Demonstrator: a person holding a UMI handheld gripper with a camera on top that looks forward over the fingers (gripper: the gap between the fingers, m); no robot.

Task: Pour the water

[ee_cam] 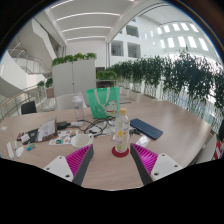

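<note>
While the tool [114,160] gapes apart, a bottle [121,134] stands between its pads mid-table [175,125].

- The gripper [112,160] shows as two fingers rising from the lower part of the view, one on each side.
- Each finger is dark, almost black, on its outer body.
- Each carries a bright magenta pad [80,158] on its inner face.
- The pads look ridged, with fine ribbing across them.
</note>
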